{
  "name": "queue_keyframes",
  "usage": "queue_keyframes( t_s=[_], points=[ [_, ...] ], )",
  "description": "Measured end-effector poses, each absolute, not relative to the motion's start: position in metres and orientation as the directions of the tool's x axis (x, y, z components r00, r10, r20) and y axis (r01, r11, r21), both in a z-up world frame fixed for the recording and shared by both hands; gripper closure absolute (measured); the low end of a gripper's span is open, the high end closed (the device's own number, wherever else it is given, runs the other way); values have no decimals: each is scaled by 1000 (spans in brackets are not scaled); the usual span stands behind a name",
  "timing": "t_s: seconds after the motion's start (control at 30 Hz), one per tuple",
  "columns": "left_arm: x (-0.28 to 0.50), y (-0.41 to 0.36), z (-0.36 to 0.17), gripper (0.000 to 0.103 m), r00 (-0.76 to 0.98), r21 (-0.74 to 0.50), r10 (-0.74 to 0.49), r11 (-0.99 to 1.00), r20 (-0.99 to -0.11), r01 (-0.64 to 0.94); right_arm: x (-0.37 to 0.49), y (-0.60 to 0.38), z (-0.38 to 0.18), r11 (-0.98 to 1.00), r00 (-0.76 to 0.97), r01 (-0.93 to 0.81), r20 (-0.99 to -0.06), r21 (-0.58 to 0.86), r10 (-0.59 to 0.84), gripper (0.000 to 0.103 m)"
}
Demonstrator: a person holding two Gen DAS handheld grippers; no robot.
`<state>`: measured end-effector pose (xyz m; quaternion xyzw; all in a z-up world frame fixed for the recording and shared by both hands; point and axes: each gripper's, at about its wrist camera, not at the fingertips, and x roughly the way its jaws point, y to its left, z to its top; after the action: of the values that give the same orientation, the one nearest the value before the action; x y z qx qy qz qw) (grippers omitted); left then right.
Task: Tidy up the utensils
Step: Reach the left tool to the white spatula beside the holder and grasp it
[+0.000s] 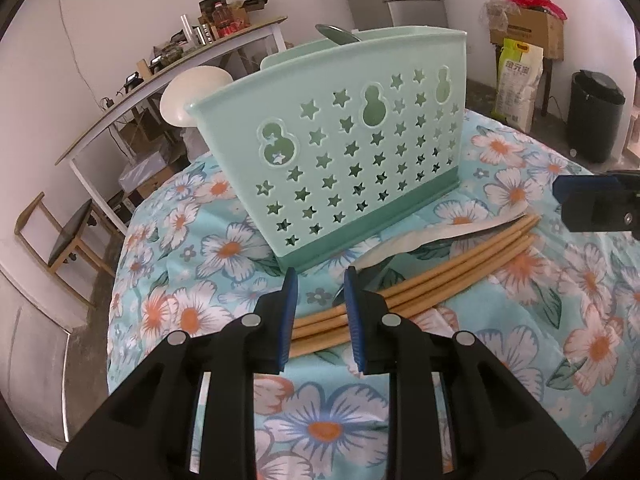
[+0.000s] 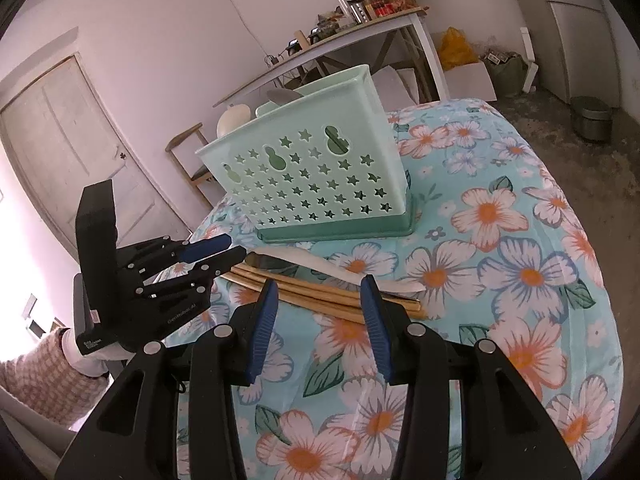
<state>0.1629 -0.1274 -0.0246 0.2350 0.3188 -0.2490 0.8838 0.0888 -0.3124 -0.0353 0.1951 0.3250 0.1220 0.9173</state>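
Left wrist: floral tablecloth [image 1: 520, 360], white walls [image 1: 120, 20].

The utensil holder [image 1: 340, 152] stands on the bench [image 1: 520, 360]. Before it lie the chopsticks [image 1: 440, 264] side by side, a spoon [image 2: 340, 268] between them and the holder. Two utensils [image 1: 336, 34] stand inside the holder's rear compartment.
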Motion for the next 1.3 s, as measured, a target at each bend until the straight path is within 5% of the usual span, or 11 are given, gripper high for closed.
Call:
queue_keyframes(
  t_s=[0.5, 0.83, 1.03, 1.3],
  points=[
    [168, -134, -27, 80, 617, 129, -359, 787, -700, 603, 92, -311, -43, 888, 749, -93, -556, 451, 361, 61],
    [165, -148, -23, 81, 608, 149, -419, 730, -674, 668, 92, -309, -44, 886, 746, -95, -556, 454, 365, 61],
    [151, -155, -16, 99, 615, 197, -444, 684, -652, 703, 89, -309, -42, 889, 752, -91, -555, 449, 357, 61],
    [134, -144, 3, 103, 590, 152, -492, 671, -640, 725, 80, -311, -35, 895, 763, -88, -548, 438, 343, 61]
  ],
)
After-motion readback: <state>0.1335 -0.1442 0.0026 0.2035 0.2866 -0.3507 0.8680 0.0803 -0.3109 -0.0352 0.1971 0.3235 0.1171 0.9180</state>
